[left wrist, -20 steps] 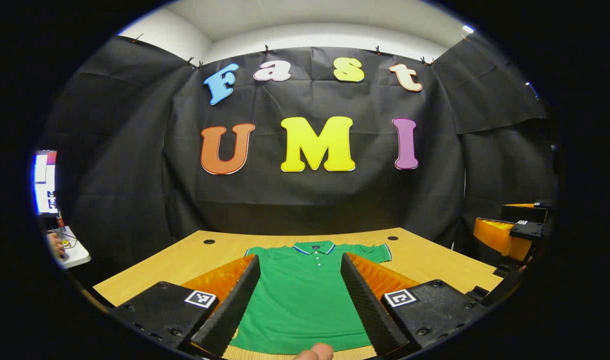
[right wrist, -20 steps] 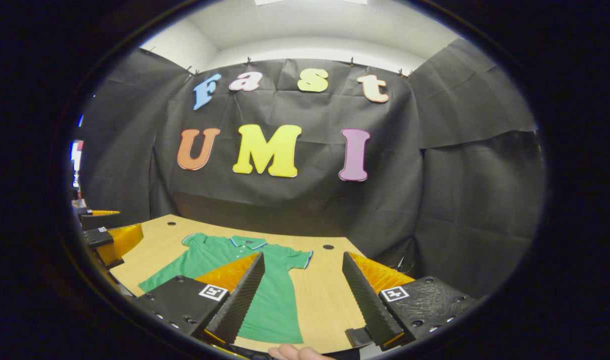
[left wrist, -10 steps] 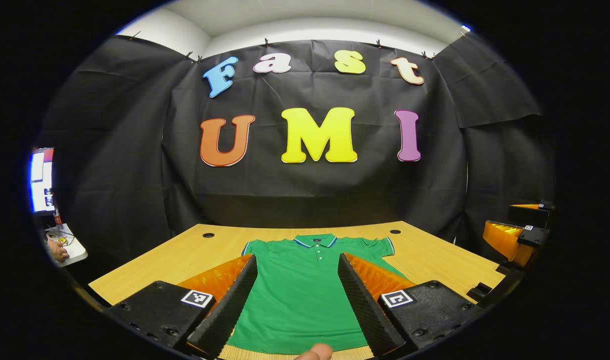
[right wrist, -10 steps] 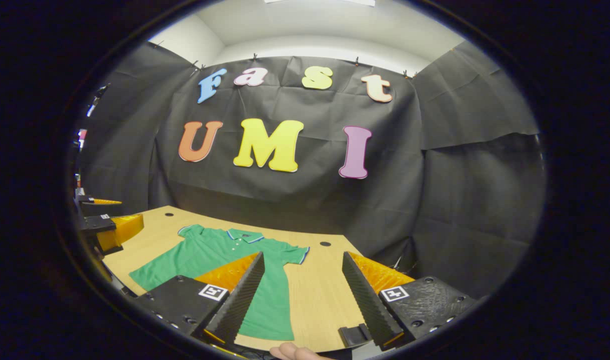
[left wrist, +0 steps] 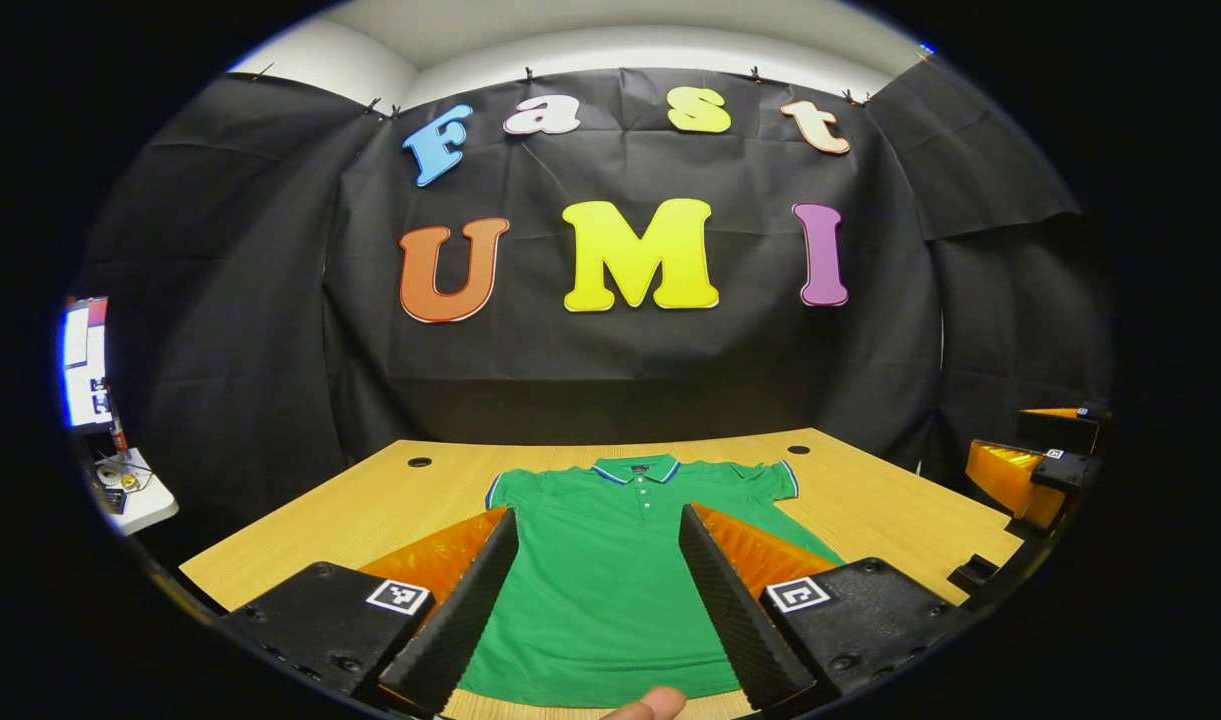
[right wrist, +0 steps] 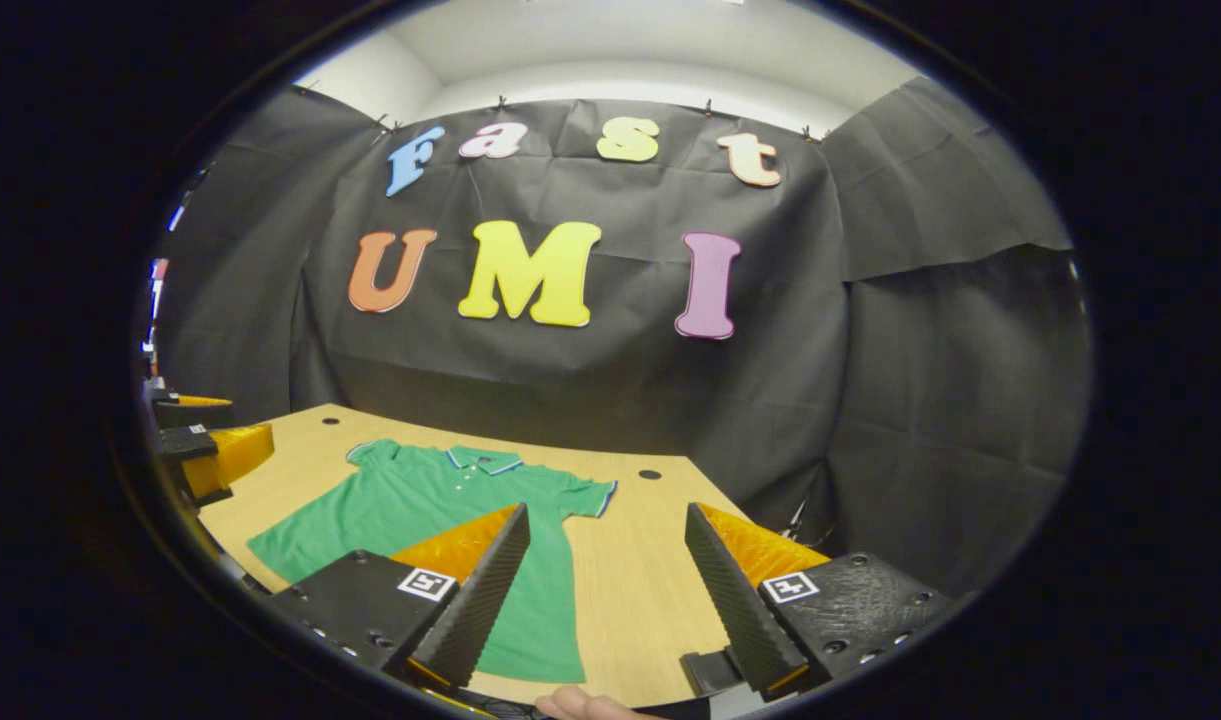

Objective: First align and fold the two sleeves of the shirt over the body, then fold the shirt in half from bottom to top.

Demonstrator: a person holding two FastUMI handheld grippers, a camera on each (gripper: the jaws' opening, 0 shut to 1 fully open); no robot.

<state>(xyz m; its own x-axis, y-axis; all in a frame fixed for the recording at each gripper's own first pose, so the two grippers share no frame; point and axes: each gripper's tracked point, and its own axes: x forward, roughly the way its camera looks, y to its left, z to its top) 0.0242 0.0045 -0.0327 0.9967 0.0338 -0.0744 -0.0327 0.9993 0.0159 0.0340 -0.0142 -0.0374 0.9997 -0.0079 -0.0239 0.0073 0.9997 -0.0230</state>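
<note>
Left gripper view: shirt (left wrist: 610,570) lies flat between spread left tool (left wrist: 598,520) fingers

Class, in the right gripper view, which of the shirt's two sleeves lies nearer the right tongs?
The sleeve at the picture's right, just above the right tongs; the other sleeve lies beyond the collar.

The shirt (left wrist: 610,580) was matt knit cloth; the table (left wrist: 370,510) was smooth pale wood (grain faintly visible); gripper fingers (left wrist: 465,610) looked ridged.

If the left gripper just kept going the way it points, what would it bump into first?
Probably the green polo shirt lying flat on the wooden table: the open left gripper frames its body. Depth is unclear; aimed higher, it would meet the black cloth wall.
</note>
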